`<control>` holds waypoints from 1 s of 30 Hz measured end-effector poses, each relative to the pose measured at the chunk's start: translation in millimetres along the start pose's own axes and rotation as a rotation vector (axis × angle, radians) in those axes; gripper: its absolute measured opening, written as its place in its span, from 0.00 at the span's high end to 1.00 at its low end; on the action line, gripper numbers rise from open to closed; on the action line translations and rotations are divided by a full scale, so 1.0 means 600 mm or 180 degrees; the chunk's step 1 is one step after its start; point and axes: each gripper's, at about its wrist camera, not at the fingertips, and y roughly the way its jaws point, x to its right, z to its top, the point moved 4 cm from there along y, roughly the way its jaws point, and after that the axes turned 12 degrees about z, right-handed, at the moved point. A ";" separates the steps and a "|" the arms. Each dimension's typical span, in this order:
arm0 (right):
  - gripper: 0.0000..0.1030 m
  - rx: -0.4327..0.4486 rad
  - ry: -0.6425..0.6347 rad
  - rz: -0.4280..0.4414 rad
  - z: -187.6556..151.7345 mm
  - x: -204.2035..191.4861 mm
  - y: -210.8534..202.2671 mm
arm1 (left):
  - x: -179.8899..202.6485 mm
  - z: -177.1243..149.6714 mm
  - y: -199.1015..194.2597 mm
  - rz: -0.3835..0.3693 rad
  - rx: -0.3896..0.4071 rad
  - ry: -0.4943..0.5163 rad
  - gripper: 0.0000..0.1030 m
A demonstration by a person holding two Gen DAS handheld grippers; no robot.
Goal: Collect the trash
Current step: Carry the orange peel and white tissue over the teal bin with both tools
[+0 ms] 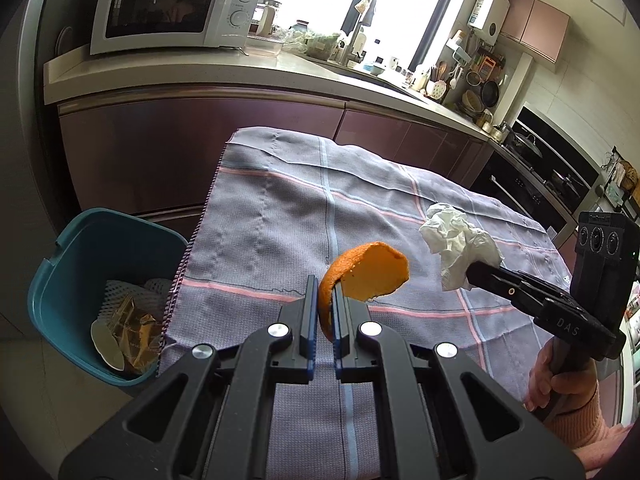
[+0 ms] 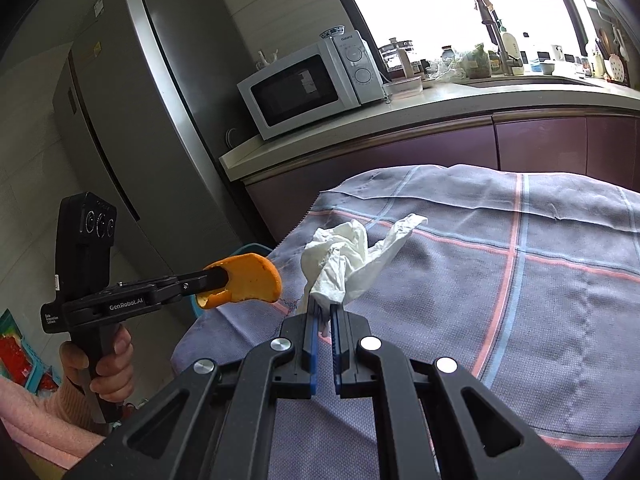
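Observation:
My left gripper [image 1: 325, 286] is shut on a piece of orange peel [image 1: 366, 276] and holds it above the checked cloth [image 1: 280, 220] on the table. It also shows in the right wrist view [image 2: 218, 280] with the peel [image 2: 250, 282]. My right gripper [image 2: 325, 309] is shut on a crumpled white tissue [image 2: 346, 258], lifted above the cloth [image 2: 520, 280]. It shows in the left wrist view [image 1: 472, 276] with the tissue [image 1: 456, 244]. A teal trash bin [image 1: 80, 264] stands on the floor left of the table, with wrappers inside.
A kitchen counter [image 1: 280, 64] with a white microwave [image 1: 172, 4] runs behind the table. A grey fridge [image 2: 132, 100] stands at the left. A stove and oven [image 1: 540, 172] are at the right.

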 end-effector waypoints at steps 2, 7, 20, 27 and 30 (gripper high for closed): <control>0.95 -0.0008 -0.0010 0.0014 0.000 -0.004 0.004 | -0.007 0.001 -0.004 0.0019 0.0009 -0.0020 0.94; 0.95 -0.0044 -0.0025 0.0058 0.000 -0.011 0.017 | -0.022 0.001 -0.010 0.0058 0.0028 -0.0071 0.94; 0.95 -0.0119 -0.0075 0.0145 0.000 -0.028 0.042 | -0.052 0.001 -0.023 0.0142 0.0052 -0.0164 0.94; 0.95 -0.0167 -0.0100 0.0190 0.000 -0.038 0.058 | -0.070 -0.001 -0.031 0.0201 0.0070 -0.0218 0.94; 0.95 -0.0197 -0.0120 0.0219 0.000 -0.044 0.066 | -0.081 -0.002 -0.035 0.0239 0.0080 -0.0250 0.94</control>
